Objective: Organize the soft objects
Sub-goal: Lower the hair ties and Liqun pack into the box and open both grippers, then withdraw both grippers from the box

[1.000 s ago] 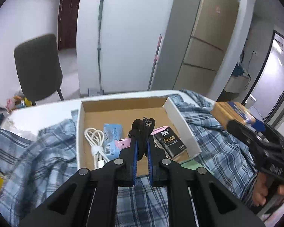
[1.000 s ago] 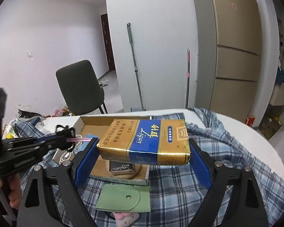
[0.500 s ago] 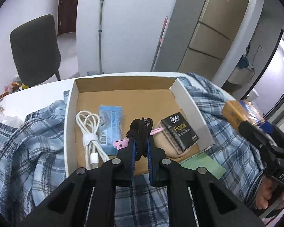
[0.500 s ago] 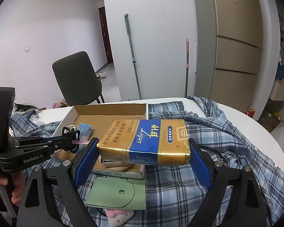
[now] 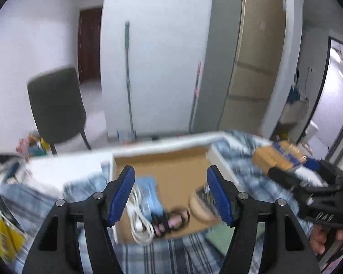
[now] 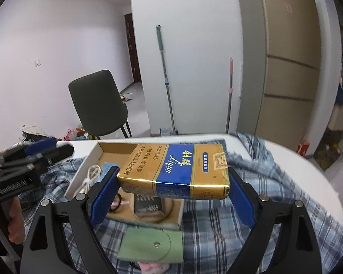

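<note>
A: Evidently the left tool point(image 5: 170, 194) had just been opening. What lay between its pads?

B: Nothing. Its pads stood apart with free space between them, and the hair tie point(image 5: 171, 220), a black loop with a pink piece, lay on the floor of the box point(image 5: 171, 159) below and ahead of them, beside the white cable point(image 5: 139, 219). I judged that item placed.

A: State of the right tool?

B: The right tool point(image 6: 171, 194) was clamped on the pack point(image 6: 176, 169), a gold and blue carton gripped by its two short ends and held level. The pack hung above the near right part of the box, clear of the contents.

A: So which step was in hand?

B: Placement of the pack, as I judged it. The left side's drop looked complete; the right side's load was still in the air.

A: What did the next move call for?

B: Free floor in the box. The cable and a blue packet point(image 6: 106, 166) took the left side, and a dark packet point(image 6: 148, 203) sat directly under the pack. I would have moved the pack toward the bare cardboard at the far end, lowered it flat, then parted the pads. The left tool needed to keep clear of that path.

A: Anything left outside the box?

B: A green pouch point(image 6: 153, 244) lay on the plaid cloth point(image 6: 240, 228) over the table point(image 6: 297, 159), just in front of the box, with a pink item, mostly hidden, beneath it. Those looked like later picks.
</note>
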### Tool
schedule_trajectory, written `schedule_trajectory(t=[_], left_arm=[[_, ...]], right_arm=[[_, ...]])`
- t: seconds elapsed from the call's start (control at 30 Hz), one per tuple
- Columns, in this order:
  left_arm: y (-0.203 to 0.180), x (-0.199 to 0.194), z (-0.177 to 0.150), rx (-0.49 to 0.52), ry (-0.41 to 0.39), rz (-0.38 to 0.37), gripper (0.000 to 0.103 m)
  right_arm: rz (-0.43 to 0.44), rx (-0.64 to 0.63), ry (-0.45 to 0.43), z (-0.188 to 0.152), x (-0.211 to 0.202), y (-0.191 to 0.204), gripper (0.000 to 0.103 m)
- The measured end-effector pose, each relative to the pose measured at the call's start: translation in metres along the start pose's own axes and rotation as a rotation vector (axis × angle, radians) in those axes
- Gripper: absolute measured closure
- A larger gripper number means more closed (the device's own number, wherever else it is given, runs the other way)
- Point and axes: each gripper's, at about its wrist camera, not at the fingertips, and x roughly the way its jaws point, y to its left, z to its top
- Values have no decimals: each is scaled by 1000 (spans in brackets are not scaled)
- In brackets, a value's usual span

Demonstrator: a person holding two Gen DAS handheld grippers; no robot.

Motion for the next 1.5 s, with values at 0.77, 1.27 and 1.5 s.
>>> schedule_trajectory(t=[0.77, 1.27, 1.5], left_arm=[[44, 39, -11, -84, -106, 85, 14], [8, -25, 5, -20, -258, 63, 11], [-16, -79, 1, 21, -358, 93, 0]], right_arm=[[155, -16, 261, -6, 135, 40, 13], [170, 29, 95, 23, 50, 23, 2], [149, -1, -42, 29, -17, 15, 1]])
